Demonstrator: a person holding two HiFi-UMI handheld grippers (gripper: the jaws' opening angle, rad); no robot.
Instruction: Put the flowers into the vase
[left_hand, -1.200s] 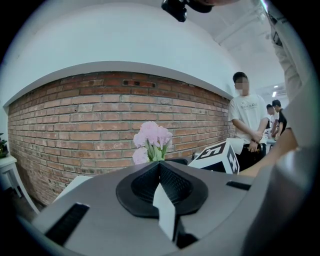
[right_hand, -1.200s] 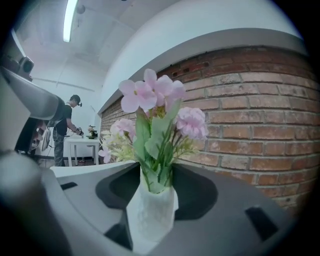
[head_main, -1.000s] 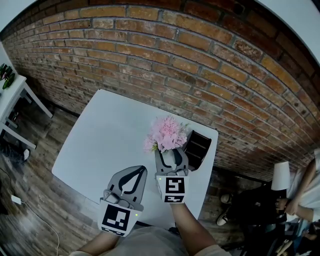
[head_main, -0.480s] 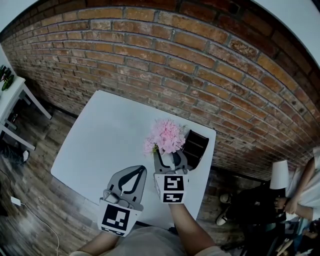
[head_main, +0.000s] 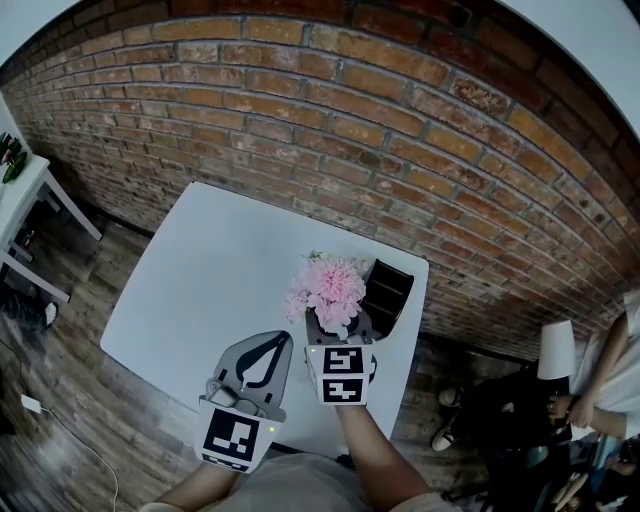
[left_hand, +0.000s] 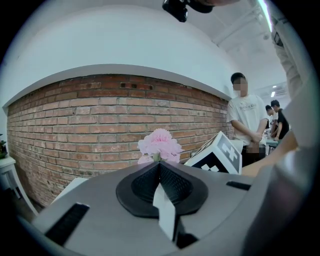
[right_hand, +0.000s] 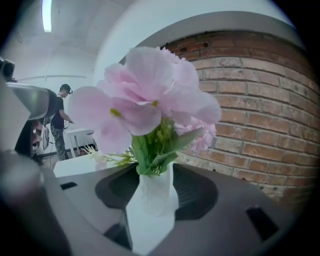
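Right gripper view alone reveals right claw (right_hand: 155, 176) clamping flowers (right_hand: 145, 95); left claw (left_hand: 160, 167) closed, empty.

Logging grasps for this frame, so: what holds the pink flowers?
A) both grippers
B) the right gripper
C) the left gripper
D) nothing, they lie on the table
B: the right gripper has its jaws closed on the pink flowers at their white base, while the left gripper is shut on nothing.

Open tabletop (head_main: 205, 275) left of flowers (head_main: 332, 285), dark container (head_main: 388, 292) just right, brick wall (head_main: 300, 120) behind
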